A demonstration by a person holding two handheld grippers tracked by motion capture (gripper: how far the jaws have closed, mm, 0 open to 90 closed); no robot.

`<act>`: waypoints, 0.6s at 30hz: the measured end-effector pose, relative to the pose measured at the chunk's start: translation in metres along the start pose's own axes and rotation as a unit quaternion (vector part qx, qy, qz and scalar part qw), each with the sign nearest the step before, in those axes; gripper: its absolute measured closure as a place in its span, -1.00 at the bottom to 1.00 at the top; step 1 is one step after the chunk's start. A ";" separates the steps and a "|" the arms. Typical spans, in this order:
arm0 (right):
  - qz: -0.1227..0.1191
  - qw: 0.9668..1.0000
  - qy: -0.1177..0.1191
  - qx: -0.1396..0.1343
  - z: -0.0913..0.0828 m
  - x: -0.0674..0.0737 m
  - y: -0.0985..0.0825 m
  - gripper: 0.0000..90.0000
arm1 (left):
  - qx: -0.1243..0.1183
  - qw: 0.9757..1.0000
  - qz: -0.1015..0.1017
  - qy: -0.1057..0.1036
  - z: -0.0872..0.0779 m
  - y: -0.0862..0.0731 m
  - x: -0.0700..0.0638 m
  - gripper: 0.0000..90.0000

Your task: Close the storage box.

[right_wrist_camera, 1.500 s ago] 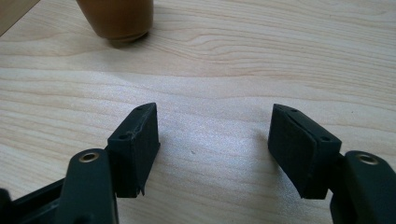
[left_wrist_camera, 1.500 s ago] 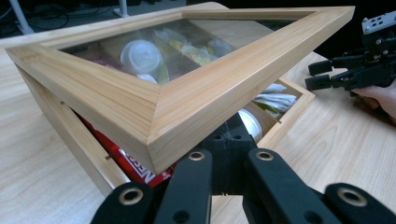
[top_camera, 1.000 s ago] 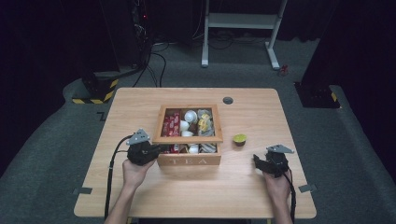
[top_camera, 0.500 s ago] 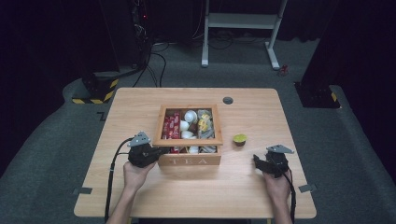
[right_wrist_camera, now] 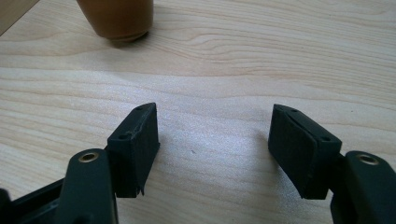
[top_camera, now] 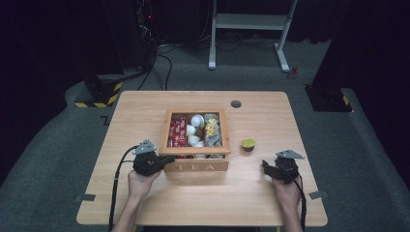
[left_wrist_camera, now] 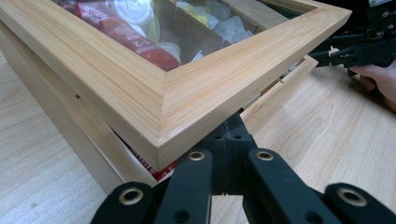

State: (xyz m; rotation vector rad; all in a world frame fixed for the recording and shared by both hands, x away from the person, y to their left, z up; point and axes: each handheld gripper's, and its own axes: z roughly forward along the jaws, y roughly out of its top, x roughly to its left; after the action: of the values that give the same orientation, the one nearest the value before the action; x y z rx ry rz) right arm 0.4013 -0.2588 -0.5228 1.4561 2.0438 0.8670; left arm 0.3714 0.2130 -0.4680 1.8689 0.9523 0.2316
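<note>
- Lifting at the near left corner of the tea box [top_camera: 196, 166], my left tongs [left_wrist_camera: 229, 140] are clenched, their tips tucked under the corner of its glass-paned lid [left_wrist_camera: 163, 100].
- That lid sits raised off the box wall at this corner, with a gap below it where a red packet [left_wrist_camera: 161, 171] shows.
- The tea box stands in the middle of the bench [top_camera: 145, 104], its lettered front facing the near edge.
- My right tongs [right_wrist_camera: 212, 154] are released, jaws spread wide over bare wood near the right edge, grasping nothing.
- A small brown capsule [top_camera: 248, 144] with a yellow-green top stands between the box and my right tongs, apart from both.
</note>
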 end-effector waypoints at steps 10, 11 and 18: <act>0.000 1.000 0.000 0.000 0.000 0.000 0.000 -0.26 | 0.003 1.000 -0.001 -0.001 0.000 -0.005 -0.003 1.00; 0.000 1.000 0.000 0.000 0.000 0.000 0.000 -0.26 | 0.003 1.000 0.003 -0.002 -0.001 -0.006 -0.002 1.00; 0.000 1.000 0.000 0.000 0.000 0.000 0.000 -0.26 | 0.005 1.000 -0.002 -0.009 0.002 -0.012 -0.003 1.00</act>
State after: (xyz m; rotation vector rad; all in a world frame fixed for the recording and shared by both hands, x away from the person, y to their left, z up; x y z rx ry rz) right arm 0.4012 -0.2587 -0.5228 1.4567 2.0434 0.8672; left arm 0.3640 0.2123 -0.4781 1.8753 0.9451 0.2073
